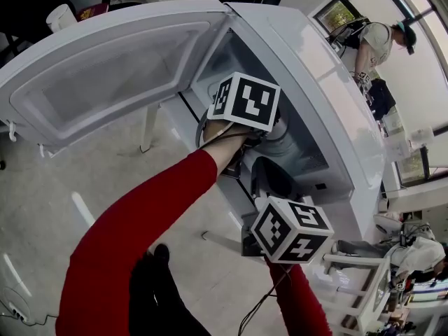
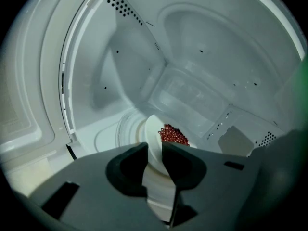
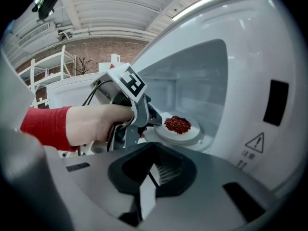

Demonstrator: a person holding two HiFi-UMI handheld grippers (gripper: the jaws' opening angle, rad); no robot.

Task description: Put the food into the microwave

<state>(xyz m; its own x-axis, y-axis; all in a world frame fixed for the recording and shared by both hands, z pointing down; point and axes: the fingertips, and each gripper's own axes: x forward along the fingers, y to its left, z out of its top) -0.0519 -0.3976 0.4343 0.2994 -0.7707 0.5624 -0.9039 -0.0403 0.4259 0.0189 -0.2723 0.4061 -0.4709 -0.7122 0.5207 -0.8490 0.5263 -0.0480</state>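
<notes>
Head view: microwave [image 1: 308, 68] fills the frame. Door [image 1: 105, 68] is swung wide twd 10 o'clock, so the cavity's free. Red-sleeved left arm [image 1: 140, 222] goes in at 12. Pale floor [image 1: 63, 201] below. Windows [image 1: 346, 9] and a person [image 1: 378, 40] at 2, workshop-type room.

Left gripper view: left tongs [image 2: 155, 150] are spread, plate [image 2: 153, 126] rim lying btwn them, pads not seeming to press. Plate's flat on the glass turntable [image 2: 126, 129], red food [image 2: 173, 134] piled at 1 o'clock. Reads as set down; next prob. back out, shut the door.

Right gripper view: right tongs [image 3: 155, 146] are pressed together, empty, outside the cavity at 6, prob. keeping clear. Plate w/ food sits mid-cavity at 1. Brick wall [image 3: 96, 52] and white shelving [image 3: 48, 66] at 10.
</notes>
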